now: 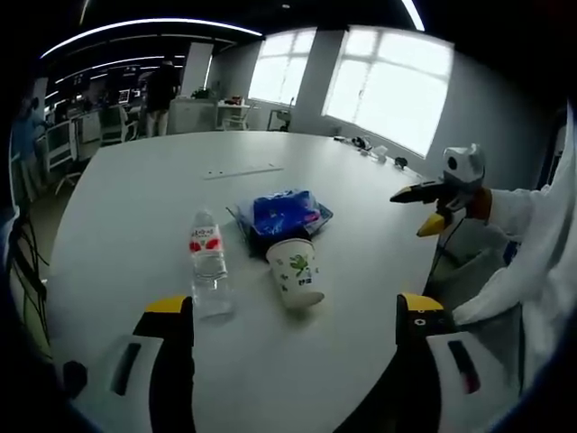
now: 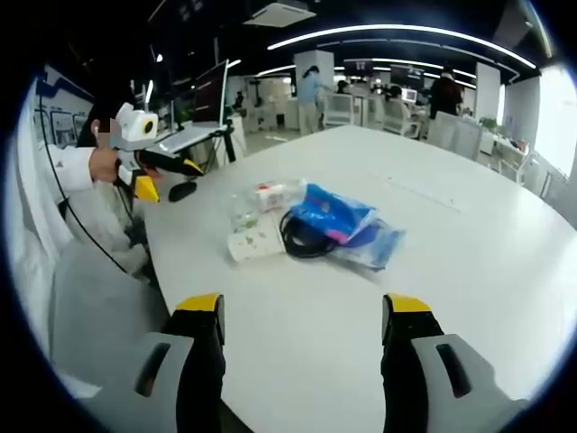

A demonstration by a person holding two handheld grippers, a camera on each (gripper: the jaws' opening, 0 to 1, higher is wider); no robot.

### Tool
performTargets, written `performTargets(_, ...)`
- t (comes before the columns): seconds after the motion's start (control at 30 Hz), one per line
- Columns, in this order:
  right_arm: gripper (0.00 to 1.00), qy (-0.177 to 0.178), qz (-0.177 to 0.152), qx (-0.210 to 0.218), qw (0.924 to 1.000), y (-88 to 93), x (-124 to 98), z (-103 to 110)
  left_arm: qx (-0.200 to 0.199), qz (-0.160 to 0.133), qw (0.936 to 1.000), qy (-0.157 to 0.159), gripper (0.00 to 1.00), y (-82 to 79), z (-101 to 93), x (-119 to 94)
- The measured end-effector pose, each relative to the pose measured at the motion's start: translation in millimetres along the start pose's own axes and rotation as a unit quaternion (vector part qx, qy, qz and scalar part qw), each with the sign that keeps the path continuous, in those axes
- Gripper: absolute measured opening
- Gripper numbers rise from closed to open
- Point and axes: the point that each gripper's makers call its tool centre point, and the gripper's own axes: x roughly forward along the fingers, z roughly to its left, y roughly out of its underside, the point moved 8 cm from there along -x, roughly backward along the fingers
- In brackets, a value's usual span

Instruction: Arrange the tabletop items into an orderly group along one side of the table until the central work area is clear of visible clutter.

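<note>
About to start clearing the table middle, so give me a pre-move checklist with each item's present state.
1. Left gripper open, holding nothing: ok.
2. Right gripper open, holding nothing: ok.
3. Water bottle upright, free of other items: ok.
4. Paper cup upright; contents: cannot tell.
5. Blue bag and black cable clear of the middle: not ok.
6. Cable free of the bag: cannot tell.

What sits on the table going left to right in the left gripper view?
water bottle → paper cup, with the blue plastic bag lying behind them, then the right gripper held over the table's right edge.
</note>
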Motion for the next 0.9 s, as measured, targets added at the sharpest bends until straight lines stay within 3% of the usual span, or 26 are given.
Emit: performTargets(0.9,0.69,0.003,-0.006,-0.005,1.0000,-10.0,4.7,-7.9,0.013,-0.007,0.9999,0.005,0.95,-17.0,5.3,8.6)
